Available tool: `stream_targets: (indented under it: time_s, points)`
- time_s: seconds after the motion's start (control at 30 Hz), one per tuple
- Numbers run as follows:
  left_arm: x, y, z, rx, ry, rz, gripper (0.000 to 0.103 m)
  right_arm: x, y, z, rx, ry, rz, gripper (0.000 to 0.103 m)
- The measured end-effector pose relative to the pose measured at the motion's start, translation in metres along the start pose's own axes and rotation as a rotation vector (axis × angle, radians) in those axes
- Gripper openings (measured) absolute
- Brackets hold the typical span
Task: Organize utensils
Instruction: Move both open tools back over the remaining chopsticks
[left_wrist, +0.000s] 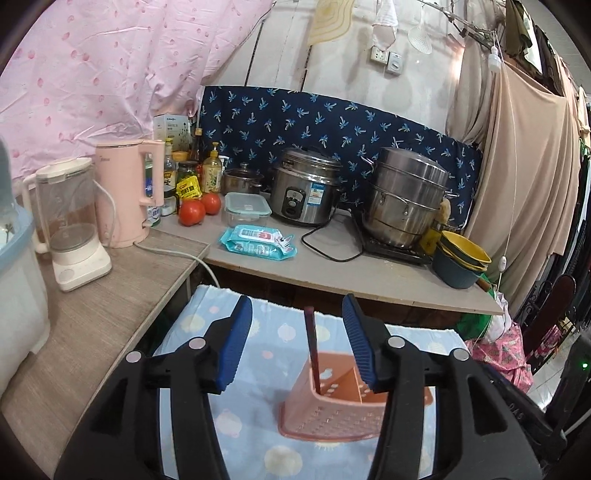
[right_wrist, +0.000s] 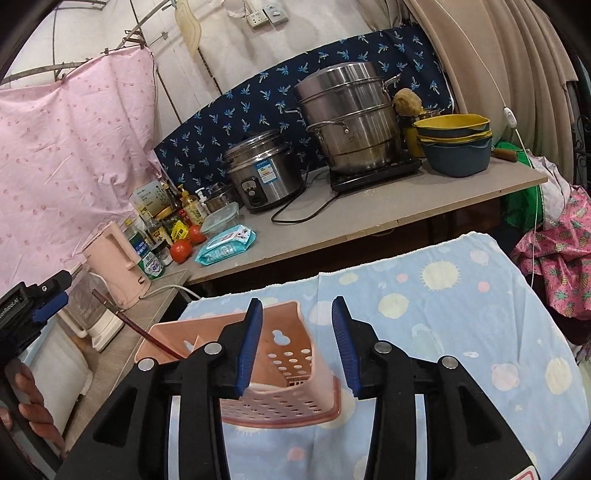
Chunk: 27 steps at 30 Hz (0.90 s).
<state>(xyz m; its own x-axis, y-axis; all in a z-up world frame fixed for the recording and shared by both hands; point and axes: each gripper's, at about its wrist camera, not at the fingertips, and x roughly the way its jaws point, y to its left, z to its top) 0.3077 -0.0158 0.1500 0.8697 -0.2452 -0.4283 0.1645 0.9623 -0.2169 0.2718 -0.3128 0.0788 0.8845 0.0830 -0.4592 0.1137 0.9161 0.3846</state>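
Note:
A pink perforated utensil holder (left_wrist: 334, 402) stands on a blue patterned cloth (left_wrist: 258, 369). A dark red chopstick (left_wrist: 312, 347) stands in its left compartment, leaning at the rim. My left gripper (left_wrist: 297, 314) is open and empty, above and just behind the holder. In the right wrist view the holder (right_wrist: 284, 369) sits between and below the open, empty right gripper (right_wrist: 297, 314), and the chopstick (right_wrist: 136, 326) sticks out to the left. The left gripper shows at that view's left edge (right_wrist: 48, 306).
A counter (left_wrist: 332, 266) behind the cloth holds a rice cooker (left_wrist: 304, 188), a steel steamer pot (left_wrist: 404, 195), stacked bowls (left_wrist: 461, 262), a wipes pack (left_wrist: 258, 242), tomatoes, bottles and a pink kettle (left_wrist: 129, 192). A blender (left_wrist: 72, 221) stands on the left shelf.

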Motion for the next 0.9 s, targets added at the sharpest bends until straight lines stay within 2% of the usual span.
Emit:
stream_targets:
  time_s: [0.1, 0.4, 0.7, 0.9]
  points:
    - [-0.015, 0.005, -0.01, 0.0, 0.019, 0.004, 0.049, -0.024, 0.003, -0.009, -0.011, -0.009, 0.0, 0.047]
    - [-0.068, 0.013, -0.071, 0.045, 0.108, 0.025, 0.05, -0.093, 0.009, -0.064, -0.074, 0.032, -0.045, 0.049]
    - [-0.111, 0.022, -0.148, 0.06, 0.235, 0.036, 0.05, -0.148, 0.004, -0.147, -0.133, 0.142, -0.106, 0.049]
    - [-0.126, 0.027, -0.198, 0.073, 0.32, 0.047, 0.05, -0.168, 0.0, -0.199, -0.145, 0.231, -0.124, 0.049]
